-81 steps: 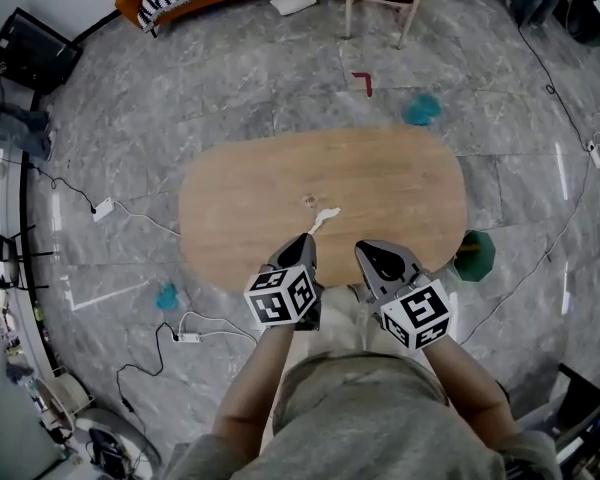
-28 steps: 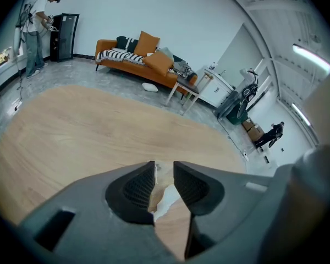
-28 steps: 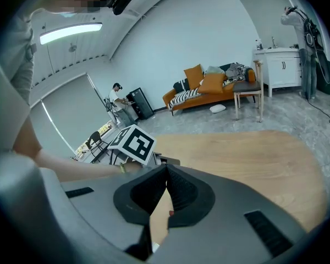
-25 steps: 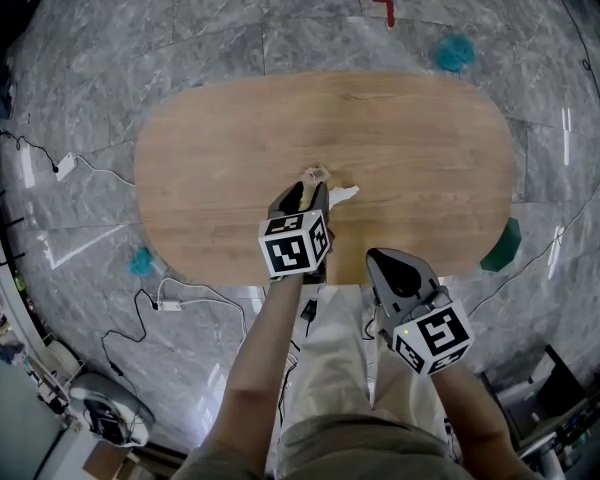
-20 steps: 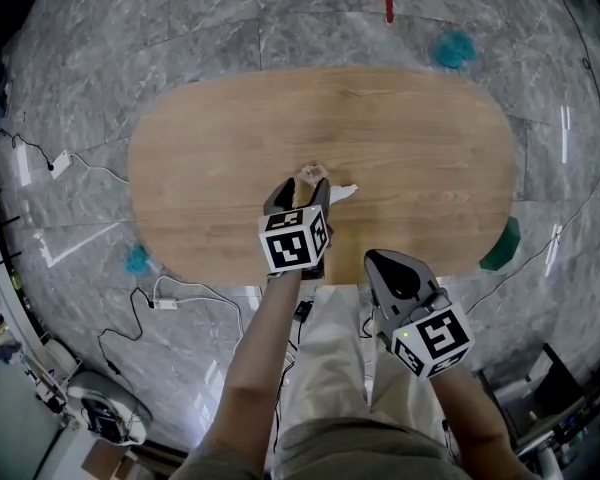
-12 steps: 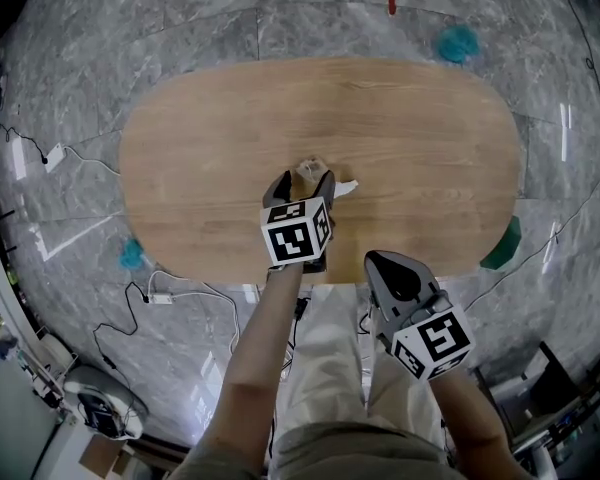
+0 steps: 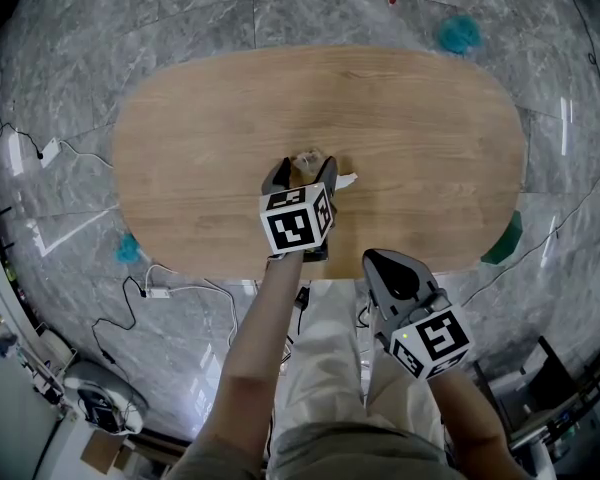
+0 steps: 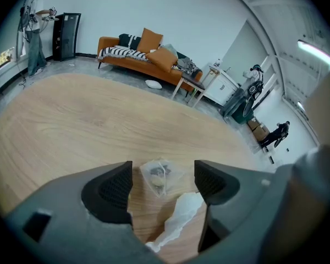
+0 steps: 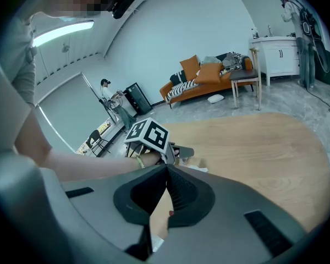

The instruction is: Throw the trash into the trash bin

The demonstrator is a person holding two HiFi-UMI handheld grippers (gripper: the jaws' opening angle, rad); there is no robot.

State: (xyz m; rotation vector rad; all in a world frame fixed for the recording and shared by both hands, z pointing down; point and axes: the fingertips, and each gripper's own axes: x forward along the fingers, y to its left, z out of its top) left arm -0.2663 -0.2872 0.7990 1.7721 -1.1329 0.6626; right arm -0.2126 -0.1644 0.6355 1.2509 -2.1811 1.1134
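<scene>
Looking along the left hand-held gripper (image 8: 163, 174), its own view shows what the head view half hides. A small clear bag (image 8: 158, 176) lies on the table (image 8: 71, 125) between its jaws, which stand wide apart and touch nothing. A white paper scrap (image 8: 179, 216) lies just nearer. That makes two bits of trash, two hand-held grippers and one green bin (image 7: 502, 240) on the floor by the table's right end. The right hand-held gripper (image 9: 166, 172) hangs off the near edge, jaws pressed together, empty. Since a second ago the left jaws have just been opening, and they now flank the bag that lay just beyond their tips.
</scene>
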